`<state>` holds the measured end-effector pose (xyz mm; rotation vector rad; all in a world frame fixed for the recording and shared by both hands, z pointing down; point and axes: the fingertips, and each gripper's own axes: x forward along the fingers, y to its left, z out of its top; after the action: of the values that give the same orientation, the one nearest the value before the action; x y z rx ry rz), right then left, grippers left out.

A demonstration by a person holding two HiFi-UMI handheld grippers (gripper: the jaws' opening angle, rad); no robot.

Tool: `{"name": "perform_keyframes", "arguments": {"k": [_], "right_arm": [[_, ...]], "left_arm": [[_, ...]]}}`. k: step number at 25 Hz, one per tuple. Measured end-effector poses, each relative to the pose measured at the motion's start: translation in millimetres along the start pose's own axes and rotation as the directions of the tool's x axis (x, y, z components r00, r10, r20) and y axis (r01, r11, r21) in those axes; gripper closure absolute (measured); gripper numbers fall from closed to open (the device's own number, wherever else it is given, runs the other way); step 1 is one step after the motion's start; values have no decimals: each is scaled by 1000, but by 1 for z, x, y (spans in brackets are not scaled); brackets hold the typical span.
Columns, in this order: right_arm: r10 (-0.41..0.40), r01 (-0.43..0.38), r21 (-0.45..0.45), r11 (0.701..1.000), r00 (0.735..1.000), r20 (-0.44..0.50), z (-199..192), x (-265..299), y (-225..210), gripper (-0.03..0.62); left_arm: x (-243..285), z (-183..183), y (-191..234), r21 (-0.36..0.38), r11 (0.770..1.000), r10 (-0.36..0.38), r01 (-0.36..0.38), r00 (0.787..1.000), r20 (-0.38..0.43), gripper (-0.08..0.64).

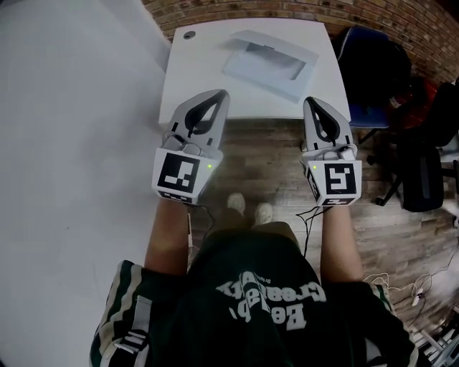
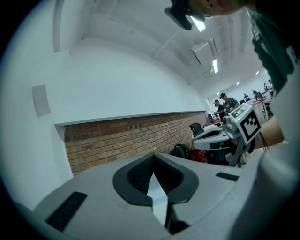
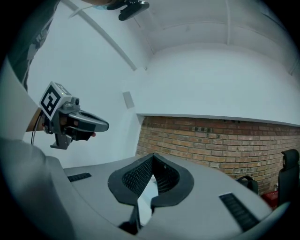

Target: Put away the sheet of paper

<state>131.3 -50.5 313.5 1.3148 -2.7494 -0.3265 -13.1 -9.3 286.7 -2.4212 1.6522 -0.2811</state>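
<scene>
On the white table point(image 1: 193, 79) lies a pale sheet of paper point(image 1: 264, 66) in what looks like a clear flat folder, toward the far right. Both grippers hang in the air at the table's near edge, apart from the paper. My left gripper point(image 1: 223, 94) is shut and empty, its tip over the table's front edge. The right gripper point(image 1: 310, 102) is also shut with nothing in it. In the left gripper view the left gripper point(image 2: 153, 157) points at a brick wall, jaws together. The right gripper view shows the right gripper point(image 3: 152, 157) the same way.
A white wall point(image 1: 64, 143) runs along the left of the table. Black office chairs and bags point(image 1: 401, 107) crowd the right side. A brick wall point(image 1: 373, 14) stands behind. The person's feet point(image 1: 249, 208) are on the wooden floor; cables point(image 1: 401, 290) lie at lower right.
</scene>
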Motion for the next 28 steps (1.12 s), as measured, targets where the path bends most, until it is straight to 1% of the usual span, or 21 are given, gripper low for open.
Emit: {"name": "perform_keyframes", "arguments": {"k": [3,7,10,15,25,28], "right_arm": [[1,-1,1,1000,1000,-5,-2,-10,11,598],[-9,9,0,1000,1000,-20,-5,-20,21,598],[-28,27,-18,999,999,-24,1,-25,28,598],[-57,56,-56,997,998,-27,14,-38,51,598],[-128,125,-61,990,991,-33,28,-72,99,598],[-141,139,-73,988,989,-34,32,-83,110,598]], "left_arm": [[-12,2,1,0,1000,15,-15,1000,16,558],[-24,-1,-3,3,1000,6,-6,1000,18,558],[-32,0,0,4,1000,-2,2,999,35,558],[-55,-12,4,-6,1000,-12,12,999,43,558],[-111,-13,5,-21,999,-41,44,994,104,558],[-124,-14,2,-13,999,-48,49,993,106,558]]}}
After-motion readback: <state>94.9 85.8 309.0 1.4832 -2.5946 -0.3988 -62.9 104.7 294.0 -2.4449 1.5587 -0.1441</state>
